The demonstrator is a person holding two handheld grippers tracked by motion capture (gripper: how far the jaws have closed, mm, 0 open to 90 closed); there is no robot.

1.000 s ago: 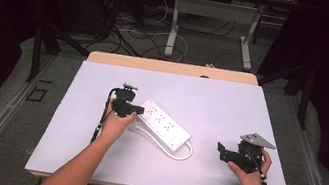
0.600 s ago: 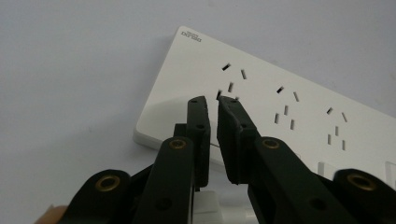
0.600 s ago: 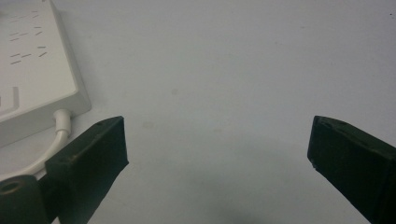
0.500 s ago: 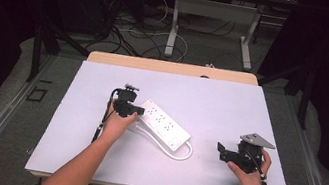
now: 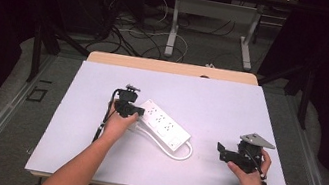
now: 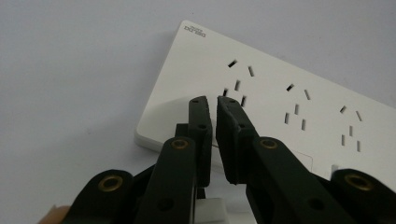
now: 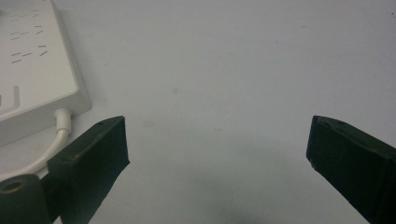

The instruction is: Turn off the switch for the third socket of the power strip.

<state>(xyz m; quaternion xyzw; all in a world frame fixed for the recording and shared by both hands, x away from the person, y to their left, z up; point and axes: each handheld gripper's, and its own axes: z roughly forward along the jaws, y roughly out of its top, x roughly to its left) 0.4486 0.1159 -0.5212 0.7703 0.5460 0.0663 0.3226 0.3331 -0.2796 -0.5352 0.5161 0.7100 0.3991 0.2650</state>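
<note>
A white power strip lies flat and slanted on the white table top, its sockets facing up. Its white cord loops out of the near right end. My left gripper hovers over the strip's far left end, jaws almost together with a thin slit and nothing between the tips. A small white piece shows low between the jaw arms; I cannot tell if it is gripped. My right gripper rests to the right of the strip, open, with bare table between its jaws. The strip's end and cord lie to its left.
The white table top has a wooden strip along its far edge. Bare surface lies to the right and front of the power strip. Beyond the table, cables and desk legs stand on the dark floor.
</note>
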